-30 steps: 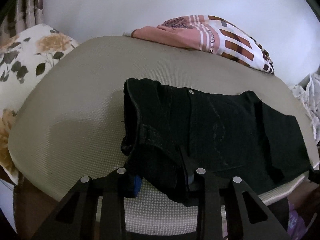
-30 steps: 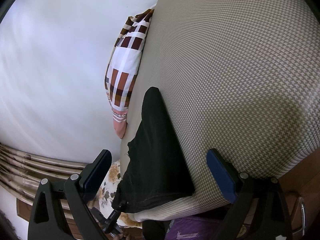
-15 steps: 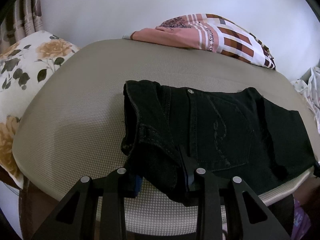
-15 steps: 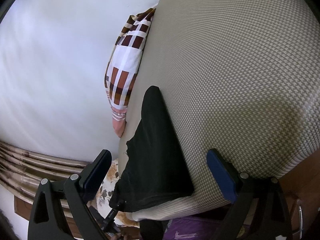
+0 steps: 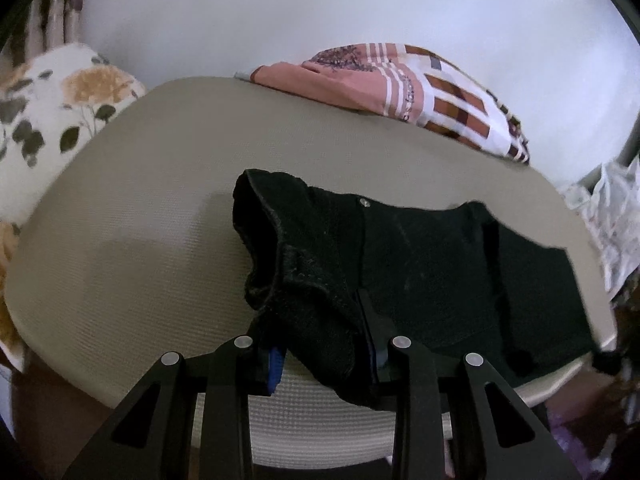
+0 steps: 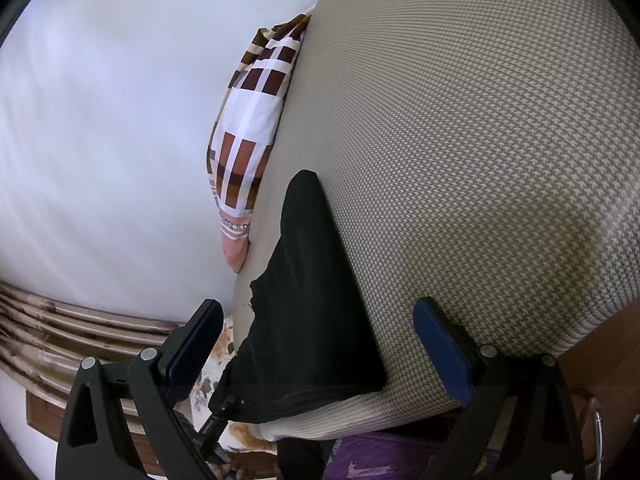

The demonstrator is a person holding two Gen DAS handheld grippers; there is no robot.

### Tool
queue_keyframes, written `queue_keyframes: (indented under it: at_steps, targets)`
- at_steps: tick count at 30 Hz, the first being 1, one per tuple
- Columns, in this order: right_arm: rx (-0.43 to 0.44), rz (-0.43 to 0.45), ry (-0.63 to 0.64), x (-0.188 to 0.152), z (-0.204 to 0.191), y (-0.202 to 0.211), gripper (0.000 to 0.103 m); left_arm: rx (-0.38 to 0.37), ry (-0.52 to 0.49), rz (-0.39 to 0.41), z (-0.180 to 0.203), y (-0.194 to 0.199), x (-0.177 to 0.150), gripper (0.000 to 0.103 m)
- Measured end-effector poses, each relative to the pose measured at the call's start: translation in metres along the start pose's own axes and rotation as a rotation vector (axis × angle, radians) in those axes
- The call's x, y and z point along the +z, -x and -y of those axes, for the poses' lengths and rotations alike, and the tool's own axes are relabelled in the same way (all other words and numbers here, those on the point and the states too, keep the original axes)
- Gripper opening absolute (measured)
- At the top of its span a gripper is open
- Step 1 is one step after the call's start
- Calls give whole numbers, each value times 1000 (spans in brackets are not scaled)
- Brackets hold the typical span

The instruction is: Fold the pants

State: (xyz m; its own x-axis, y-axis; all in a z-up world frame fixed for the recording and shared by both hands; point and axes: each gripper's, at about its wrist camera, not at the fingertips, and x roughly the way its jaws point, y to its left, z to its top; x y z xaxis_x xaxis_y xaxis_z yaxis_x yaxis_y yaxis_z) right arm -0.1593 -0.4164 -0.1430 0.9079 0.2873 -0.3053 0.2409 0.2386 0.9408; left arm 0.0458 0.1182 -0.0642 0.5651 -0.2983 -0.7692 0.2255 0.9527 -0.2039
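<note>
- Black pants (image 5: pixel 420 272) lie on the beige woven cushion (image 5: pixel 140 264), near its front edge; long axis runs 9-to-3 o'clock in the left wrist view, waistband end at 9.
- Left gripper (image 5: pixel 324 354): jaws narrowed, pinching a bunched waistband fold at 6 o'clock of the garment.
- Right gripper (image 6: pixel 316 344): jaws spread wide, nothing gripped; the pants' leg end (image 6: pixel 312 320) lies between them, running toward 12 o'clock.
- Judgement: both tongs sit at opposite ends; the right must close on its end before any fold along that axis.
</note>
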Motion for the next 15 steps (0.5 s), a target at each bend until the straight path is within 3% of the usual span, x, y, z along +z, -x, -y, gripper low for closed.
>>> queue_keyframes:
  at_steps: [8, 15]
  targets:
    - [6, -8, -6, 4, 3, 1, 94, -101, 115, -21, -12, 6, 11, 32]
    - [10, -14, 0, 7, 5, 3, 95, -159, 128, 5, 3, 22, 25, 32]
